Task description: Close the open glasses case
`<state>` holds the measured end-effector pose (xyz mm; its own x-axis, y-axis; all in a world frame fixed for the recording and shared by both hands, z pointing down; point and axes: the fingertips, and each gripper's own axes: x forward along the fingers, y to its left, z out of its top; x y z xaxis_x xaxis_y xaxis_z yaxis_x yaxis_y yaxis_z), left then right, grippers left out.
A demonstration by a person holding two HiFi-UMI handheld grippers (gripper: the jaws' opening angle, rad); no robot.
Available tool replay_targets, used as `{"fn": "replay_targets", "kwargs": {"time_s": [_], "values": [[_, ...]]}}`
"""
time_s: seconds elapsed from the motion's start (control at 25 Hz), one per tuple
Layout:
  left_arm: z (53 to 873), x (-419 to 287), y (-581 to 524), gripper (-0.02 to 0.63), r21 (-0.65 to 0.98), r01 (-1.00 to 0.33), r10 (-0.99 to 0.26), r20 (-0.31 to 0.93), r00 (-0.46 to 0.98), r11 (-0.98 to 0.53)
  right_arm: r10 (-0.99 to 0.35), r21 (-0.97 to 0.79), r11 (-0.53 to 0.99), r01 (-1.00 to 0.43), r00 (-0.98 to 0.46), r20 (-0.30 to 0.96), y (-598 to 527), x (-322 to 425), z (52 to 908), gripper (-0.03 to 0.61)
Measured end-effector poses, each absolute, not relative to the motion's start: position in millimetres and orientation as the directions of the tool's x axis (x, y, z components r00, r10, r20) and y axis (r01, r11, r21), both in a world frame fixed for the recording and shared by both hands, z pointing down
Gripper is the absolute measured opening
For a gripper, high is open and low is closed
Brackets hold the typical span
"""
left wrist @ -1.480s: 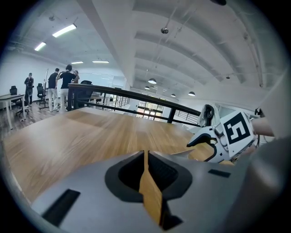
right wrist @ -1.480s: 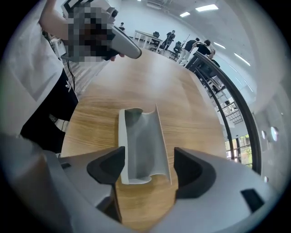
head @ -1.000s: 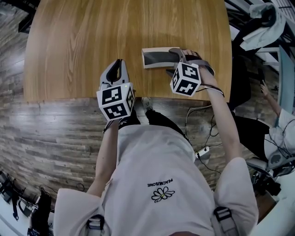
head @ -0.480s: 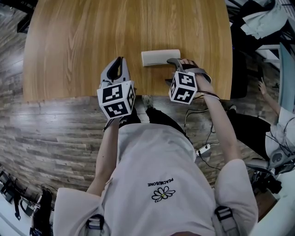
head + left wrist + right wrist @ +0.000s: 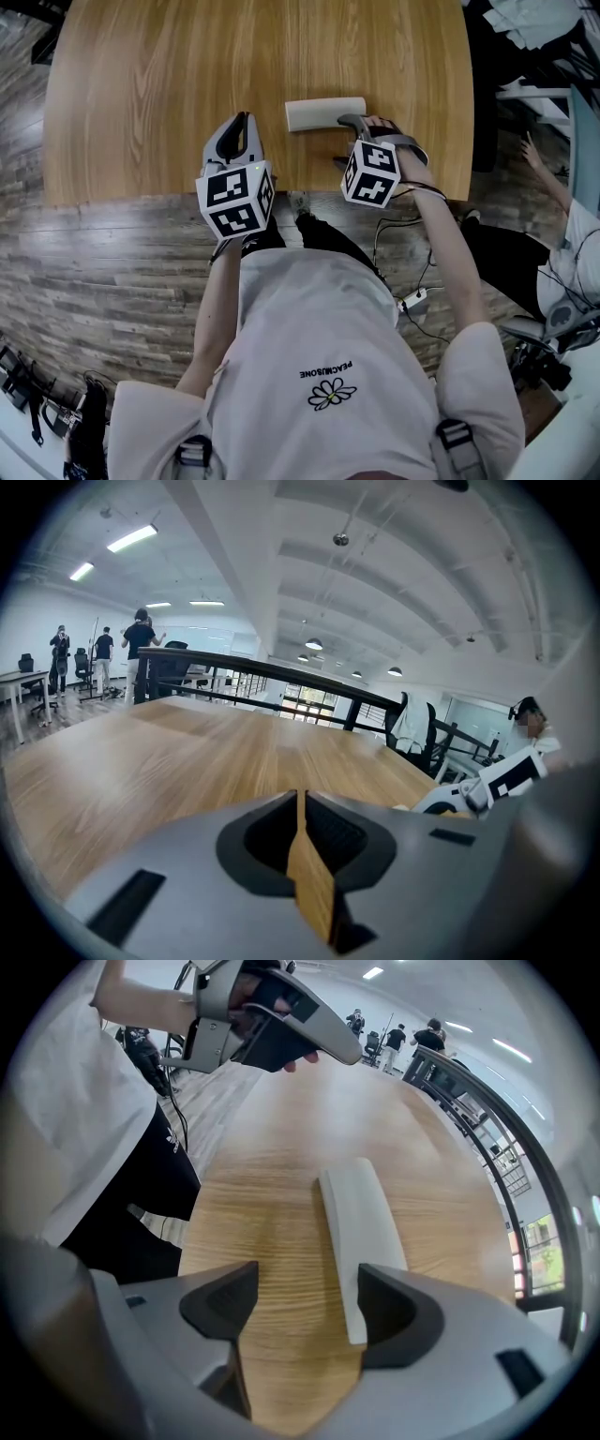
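The cream glasses case point(image 5: 325, 114) lies shut on the wooden table point(image 5: 187, 75), long side across. In the right gripper view the case point(image 5: 361, 1213) runs away from me, its near end just beside the right-hand jaw. My right gripper point(image 5: 345, 142) is open and empty, just on the near side of the case's right end. My left gripper point(image 5: 242, 122) sits left of the case, apart from it, jaws pressed together with nothing in them. The left gripper view point(image 5: 300, 799) shows only bare tabletop ahead.
The table's near edge point(image 5: 309, 195) runs just under both grippers. Wood-look floor point(image 5: 112, 272) and cables point(image 5: 403, 300) lie below. Another person point(image 5: 562, 234) sits at the right. A dark railing point(image 5: 244, 672) borders the table's far side.
The case was open with my right gripper at its lid; it is now shut. The right gripper has drawn back toward the table edge. The left gripper has stayed put.
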<state>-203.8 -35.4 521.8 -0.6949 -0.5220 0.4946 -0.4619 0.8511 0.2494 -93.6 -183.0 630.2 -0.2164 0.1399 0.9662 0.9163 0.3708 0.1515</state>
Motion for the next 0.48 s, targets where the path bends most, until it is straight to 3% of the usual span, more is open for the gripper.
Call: {"fn": "replay_targets", "kwargs": {"time_s": [0.16, 0.48], "values": [[517.2, -205.1, -39.5, 0.026, 0.247, -0.473, -0.531, 0.482, -0.697, 0.846, 0.156, 0.181, 0.393, 0.901, -0.26, 0.953, -182.7, -101.0, 621.4, 0.316], [457.5, -223.5, -51.7, 0.026, 0.232, -0.528, -0.577, 0.356, -0.735, 0.817, 0.268, 0.277, 0.714, 0.643, -0.617, 0.74, -184.8, -167.0, 500.8, 0.314]]}}
